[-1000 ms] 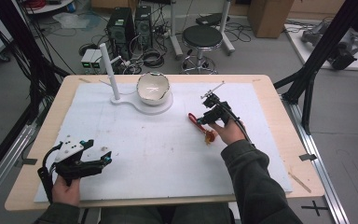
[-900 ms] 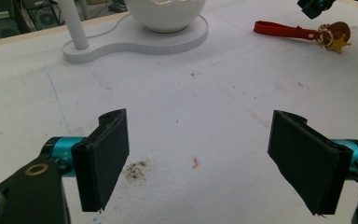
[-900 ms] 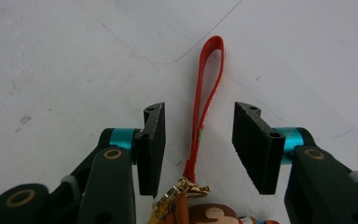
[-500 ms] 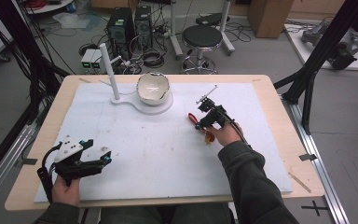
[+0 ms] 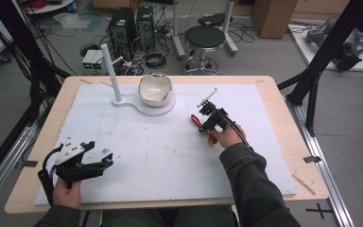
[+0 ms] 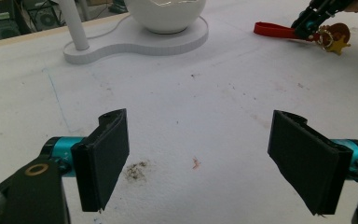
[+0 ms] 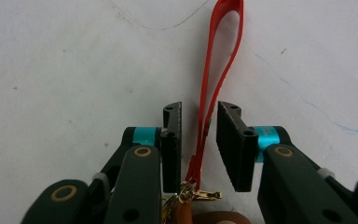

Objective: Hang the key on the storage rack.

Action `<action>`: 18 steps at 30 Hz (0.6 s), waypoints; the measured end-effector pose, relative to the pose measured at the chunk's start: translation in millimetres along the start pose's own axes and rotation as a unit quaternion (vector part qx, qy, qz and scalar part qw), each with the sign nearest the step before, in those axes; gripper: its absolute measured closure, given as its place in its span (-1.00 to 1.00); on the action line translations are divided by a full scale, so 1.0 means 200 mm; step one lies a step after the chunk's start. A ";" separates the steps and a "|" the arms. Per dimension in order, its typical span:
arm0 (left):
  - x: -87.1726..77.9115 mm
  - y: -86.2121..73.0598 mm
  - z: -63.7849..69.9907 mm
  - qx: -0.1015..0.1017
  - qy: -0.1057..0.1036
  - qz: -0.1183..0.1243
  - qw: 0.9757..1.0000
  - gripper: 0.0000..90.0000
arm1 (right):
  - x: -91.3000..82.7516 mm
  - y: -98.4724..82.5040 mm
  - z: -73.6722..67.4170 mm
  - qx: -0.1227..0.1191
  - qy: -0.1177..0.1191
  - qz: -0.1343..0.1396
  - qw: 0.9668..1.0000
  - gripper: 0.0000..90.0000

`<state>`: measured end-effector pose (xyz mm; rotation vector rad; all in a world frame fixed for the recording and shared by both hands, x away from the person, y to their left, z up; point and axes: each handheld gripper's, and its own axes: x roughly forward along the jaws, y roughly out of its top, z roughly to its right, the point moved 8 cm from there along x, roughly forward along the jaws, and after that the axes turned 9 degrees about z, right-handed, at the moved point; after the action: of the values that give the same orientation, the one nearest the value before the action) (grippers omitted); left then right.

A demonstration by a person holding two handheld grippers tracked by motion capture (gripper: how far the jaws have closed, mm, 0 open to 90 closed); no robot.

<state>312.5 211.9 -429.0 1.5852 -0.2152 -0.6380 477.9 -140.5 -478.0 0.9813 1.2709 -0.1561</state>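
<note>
One red strap (image 7: 223,60), two claws

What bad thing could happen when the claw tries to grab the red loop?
The right gripper has just been closing around the thin red strap, with gaps left beside both pads. The strap could slip out as the jaws meet. The gold clasp and charm hang below, so their weight might pull it free when lifted.
</note>
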 end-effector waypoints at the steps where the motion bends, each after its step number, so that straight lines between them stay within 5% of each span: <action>1: 0.00 0.00 0.00 -0.001 0.001 0.001 1.000 -0.53 | 0.00 0.00 0.00 0.001 -0.001 0.000 1.000 0.62; 18: 0.00 0.00 0.00 0.001 0.000 0.000 1.000 -0.53 | 0.04 -0.01 -0.01 0.001 -0.002 -0.018 1.000 0.88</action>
<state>312.6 211.6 -429.1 1.5878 -0.2151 -0.6383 477.8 -138.6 -485.4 0.9597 1.2853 -0.1863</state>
